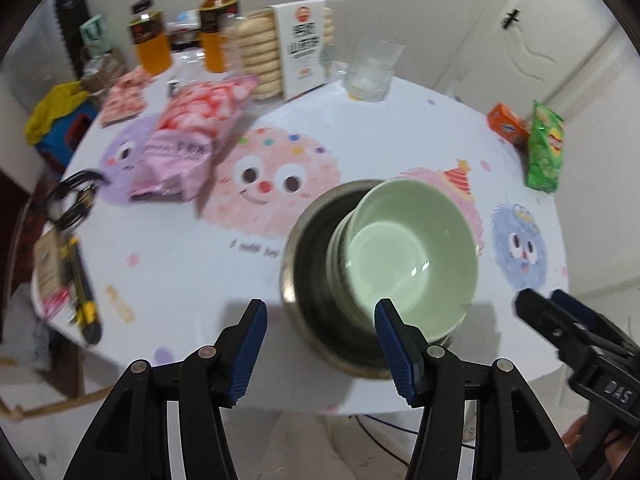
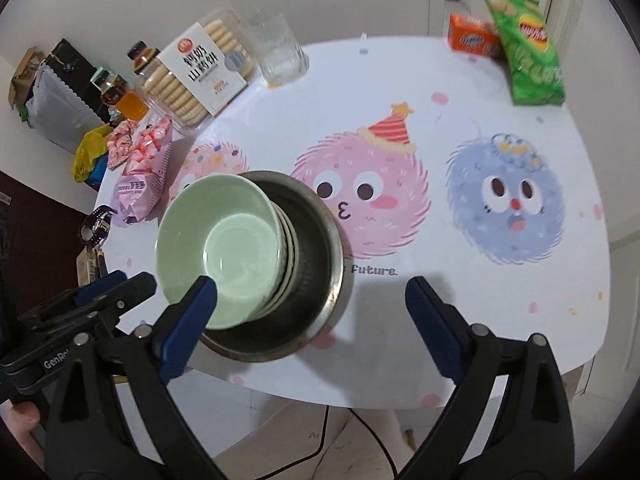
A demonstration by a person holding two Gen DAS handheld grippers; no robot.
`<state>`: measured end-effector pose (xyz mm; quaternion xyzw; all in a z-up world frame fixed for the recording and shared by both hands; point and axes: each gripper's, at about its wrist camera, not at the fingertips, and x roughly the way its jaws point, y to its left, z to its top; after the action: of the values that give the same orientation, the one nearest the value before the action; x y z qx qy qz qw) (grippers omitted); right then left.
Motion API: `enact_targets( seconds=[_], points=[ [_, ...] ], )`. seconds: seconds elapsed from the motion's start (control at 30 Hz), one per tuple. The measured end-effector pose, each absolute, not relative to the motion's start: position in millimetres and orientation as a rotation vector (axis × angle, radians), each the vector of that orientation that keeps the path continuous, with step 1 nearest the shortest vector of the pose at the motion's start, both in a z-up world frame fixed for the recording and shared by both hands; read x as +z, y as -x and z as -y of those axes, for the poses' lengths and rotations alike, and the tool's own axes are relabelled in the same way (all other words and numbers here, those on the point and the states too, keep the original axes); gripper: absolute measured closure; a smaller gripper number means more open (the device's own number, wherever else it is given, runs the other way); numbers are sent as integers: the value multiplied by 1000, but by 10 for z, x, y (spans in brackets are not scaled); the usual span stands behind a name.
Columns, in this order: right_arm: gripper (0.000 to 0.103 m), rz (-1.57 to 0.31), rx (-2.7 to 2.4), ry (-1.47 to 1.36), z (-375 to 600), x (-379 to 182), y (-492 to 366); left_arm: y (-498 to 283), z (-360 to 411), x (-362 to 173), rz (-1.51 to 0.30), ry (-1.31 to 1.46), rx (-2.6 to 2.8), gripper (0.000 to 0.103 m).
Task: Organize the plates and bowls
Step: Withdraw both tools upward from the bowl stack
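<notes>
On cartoon-print table [image 2: 460, 320] – green bowls [image 2: 224, 248] stacked | steel basin [image 2: 320, 300]

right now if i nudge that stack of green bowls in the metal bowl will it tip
Probably yes: the green bowls lean to one side in the metal bowl, not nested flat. Their glaze looks glossy, so likely slippery, and they are likely ceramic, so fragile if they slide out.

green bowls [image 2: 224, 240] | stacked, tilted | inside steel basin [image 2: 320, 248]
</notes>
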<state>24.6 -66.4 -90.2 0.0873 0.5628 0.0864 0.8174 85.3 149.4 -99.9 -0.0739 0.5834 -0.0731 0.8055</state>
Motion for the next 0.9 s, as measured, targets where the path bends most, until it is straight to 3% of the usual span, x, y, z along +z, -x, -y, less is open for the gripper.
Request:
enact_targets(
  seconds=[0.1, 0.17, 0.2, 0.23, 0.33, 0.43, 0.9],
  points=[
    [8, -1192, 201, -165, 644, -846, -131, -706, -1528, -983, -1245, 181, -141, 42],
    [8, -1182, 226, -174, 650, -811, -51, -602, -1559, -950, -1224, 197, -118, 29],
    [8, -1172, 229, -169, 650, -787, -10, -559, -1561, -932, -1213, 202, -109, 15],
    [8, -1165, 227, -164, 646, -766, 28, -521, -1561, -916, -1205, 206, -107, 7],
    [8, -1146, 220, -166, 653, -693, 124, -427, -1581, -836, -1177, 243, -157, 1],
    [0, -1115, 145, -122, 645, -611, 202, -416, -1585, -785, -1183, 248, -199, 0],
    [0, -1036, 64, -81, 483, -570, 403, -323, -1729, -784, -1161, 127, -223, 0]
  ],
)
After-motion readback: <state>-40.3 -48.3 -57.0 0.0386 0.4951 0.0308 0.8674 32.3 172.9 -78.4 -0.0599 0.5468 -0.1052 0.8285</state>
